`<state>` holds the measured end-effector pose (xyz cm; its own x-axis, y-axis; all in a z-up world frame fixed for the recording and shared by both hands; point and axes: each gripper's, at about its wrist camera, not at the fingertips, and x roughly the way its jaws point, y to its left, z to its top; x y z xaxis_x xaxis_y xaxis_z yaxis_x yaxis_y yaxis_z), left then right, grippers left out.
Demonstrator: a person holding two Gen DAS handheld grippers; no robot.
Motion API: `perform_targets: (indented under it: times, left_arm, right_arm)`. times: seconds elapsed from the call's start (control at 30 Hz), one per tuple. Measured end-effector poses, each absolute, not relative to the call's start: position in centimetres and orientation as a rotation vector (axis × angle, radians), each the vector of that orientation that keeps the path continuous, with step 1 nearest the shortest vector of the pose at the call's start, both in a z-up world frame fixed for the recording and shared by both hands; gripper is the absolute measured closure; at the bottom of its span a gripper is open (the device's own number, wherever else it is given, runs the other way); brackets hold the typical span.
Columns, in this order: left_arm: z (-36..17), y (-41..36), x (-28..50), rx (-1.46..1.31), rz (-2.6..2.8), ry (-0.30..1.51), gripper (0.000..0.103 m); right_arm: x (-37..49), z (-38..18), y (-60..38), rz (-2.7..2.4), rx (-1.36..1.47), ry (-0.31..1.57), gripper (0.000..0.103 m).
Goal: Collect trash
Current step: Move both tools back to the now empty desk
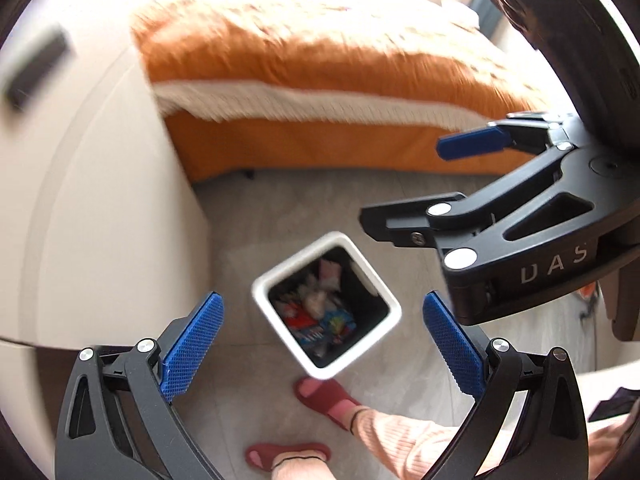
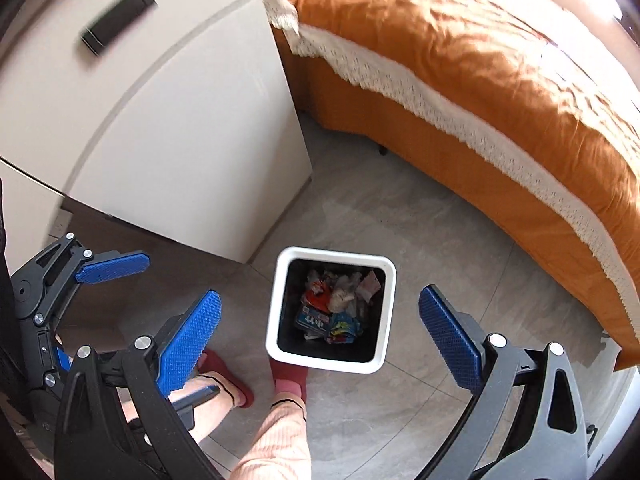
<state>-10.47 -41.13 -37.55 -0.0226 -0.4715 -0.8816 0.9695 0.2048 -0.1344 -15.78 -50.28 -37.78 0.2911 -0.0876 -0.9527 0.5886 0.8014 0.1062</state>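
A white square trash bin (image 1: 384, 300) (image 2: 273, 320) stands on the grey tile floor, seen from above. Inside lies mixed trash (image 1: 320, 312) (image 2: 340, 304): crumpled paper and colourful wrappers. My left gripper (image 1: 322, 344) is open and empty, high above the bin. My right gripper (image 2: 320, 332) is open and empty too, also above the bin. The right gripper shows in the left wrist view (image 1: 448, 184) at the right, open. The left gripper shows in the right wrist view (image 2: 124, 276) at the left, open.
A white cabinet (image 2: 168, 128) (image 1: 100, 200) with a dark handle (image 2: 118, 18) stands left of the bin. A bed with an orange cover (image 2: 460, 60) (image 1: 320, 60) fills the back right. The person's feet in red slippers (image 1: 326, 396) (image 2: 290, 378) stand just near the bin.
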Motion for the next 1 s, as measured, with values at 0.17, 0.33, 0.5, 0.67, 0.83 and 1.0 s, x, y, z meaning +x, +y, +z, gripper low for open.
perform_targets:
  times: [0.17, 0.33, 0.5, 0.67, 0.83, 1.0]
  left_arm:
    - [-30.0, -38.7, -8.7, 0.574, -1.201, 0.940, 0.005]
    - [-23.7, -35.3, -7.4, 0.518, -1.066, 0.869, 0.005]
    - [-17.7, -30.9, -5.7, 0.413, -0.958, 0.807, 0.005]
    - [-13.0, -27.1, -4.0, 0.355, -0.841, 0.726, 0.005]
    - [-8.7, -22.7, -2.2, 0.264, -0.707, 0.655, 0.005]
    - [-5.1, -17.6, -0.3, 0.204, -0.579, 0.597, 0.005]
  right_arm:
    - [-14.1, -30.2, -48.5, -0.468, 0.434, 1.094, 0.004]
    - [-12.4, -23.4, -46.6, -0.454, 0.323, 0.994, 0.004]
    - [-10.0, -17.4, -44.8, -0.383, 0.267, 0.891, 0.004]
    - [-6.7, -12.2, -41.8, -0.283, 0.217, 0.773, 0.004]
    - [-2.5, -8.6, -38.8, -0.188, 0.173, 0.695, 0.004]
    - [0.5, -5.0, -35.1, -0.130, 0.085, 0.596, 0.004]
